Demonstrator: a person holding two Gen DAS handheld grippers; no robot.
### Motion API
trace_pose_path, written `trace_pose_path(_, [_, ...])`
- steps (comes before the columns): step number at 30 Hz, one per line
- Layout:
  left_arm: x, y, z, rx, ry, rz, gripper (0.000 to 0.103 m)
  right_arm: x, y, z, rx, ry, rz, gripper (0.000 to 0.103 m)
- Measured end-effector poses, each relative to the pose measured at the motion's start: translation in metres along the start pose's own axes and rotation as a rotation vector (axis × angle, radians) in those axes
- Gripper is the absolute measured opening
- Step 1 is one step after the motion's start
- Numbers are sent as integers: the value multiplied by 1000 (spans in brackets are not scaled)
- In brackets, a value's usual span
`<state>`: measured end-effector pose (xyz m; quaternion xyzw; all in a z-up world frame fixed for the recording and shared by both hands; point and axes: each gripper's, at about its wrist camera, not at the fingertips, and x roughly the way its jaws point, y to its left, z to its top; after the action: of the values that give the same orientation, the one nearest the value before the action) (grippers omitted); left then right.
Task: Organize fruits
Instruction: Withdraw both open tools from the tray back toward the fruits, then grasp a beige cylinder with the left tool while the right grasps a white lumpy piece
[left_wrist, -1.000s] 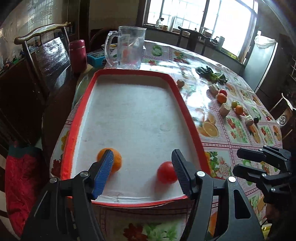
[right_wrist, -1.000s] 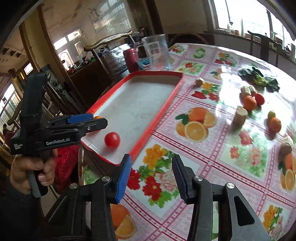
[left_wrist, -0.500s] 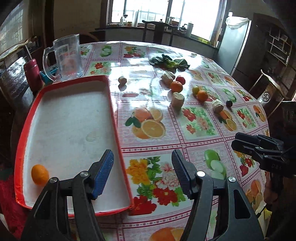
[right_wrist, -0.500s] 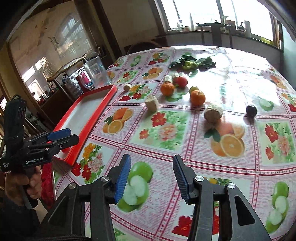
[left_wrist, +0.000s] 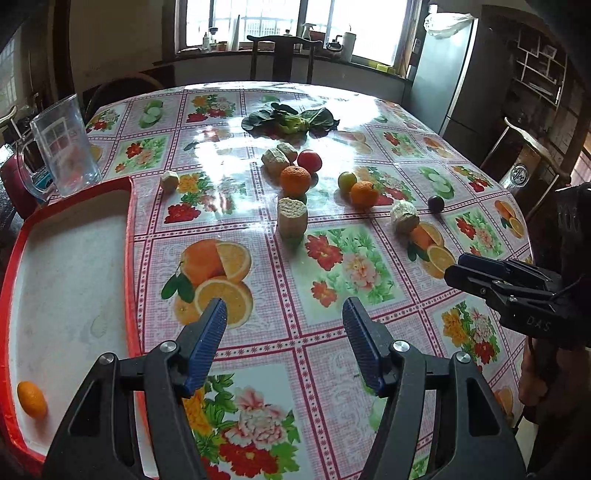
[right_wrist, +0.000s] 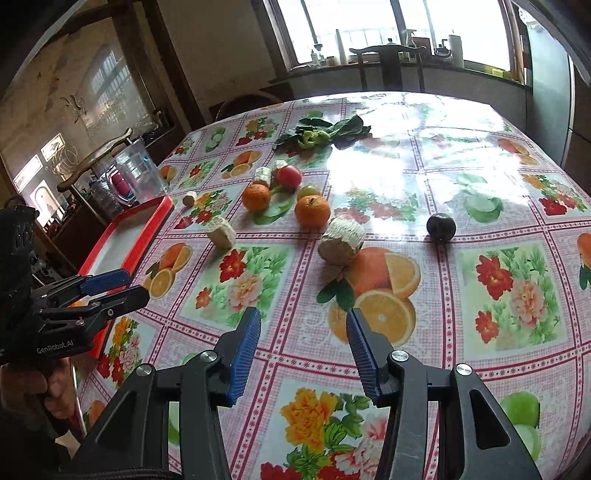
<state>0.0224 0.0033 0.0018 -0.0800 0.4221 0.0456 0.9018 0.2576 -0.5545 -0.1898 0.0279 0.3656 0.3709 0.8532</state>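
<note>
Two hand-held grippers hover over the desk (left_wrist: 332, 110), both empty: the left hand-held gripper (left_wrist: 284, 332) stands wide, the right hand-held gripper (right_wrist: 303, 343) somewhat narrower. Beyond them lie two oranges (right_wrist: 312, 210), a tomato (right_wrist: 288, 175) and a dark plum (right_wrist: 440, 226). One orange (left_wrist: 32, 399) already rests in the red tray (left_wrist: 129, 236). Such round fruit probably rolls easily, and the tomato looks soft, so grip gently across the middle.
</note>
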Motion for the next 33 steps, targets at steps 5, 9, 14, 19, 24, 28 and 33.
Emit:
trace_pose_path(5, [26,-2,20,-27,7,-10,64,22,-10,19,7,11,-33,51])
trace_pose_path(9, [51,-6,38,-28,4,0,64,43,-17,33,2,22,-72,52])
trace_pose_path(14, [84,-4,55,-51,26,28,64,65,-22,46,13,32,-80,53])
trace_pose_path(19, [98,-2,55,-35,24,36,60,79,-15,49,-14,42,-70,41])
trace_pose_path(24, [91,7,51,-45,14,2,32,74,-4,42,-36,34,-51,39])
trace_pose_path(28, [80,11,43,-64,14,-32,26,60,4,35,-32,24,-26,39])
trace_pose_path(33, [61,13,29,-78,-5,-60,26,39,16,26,-28,14,11,39])
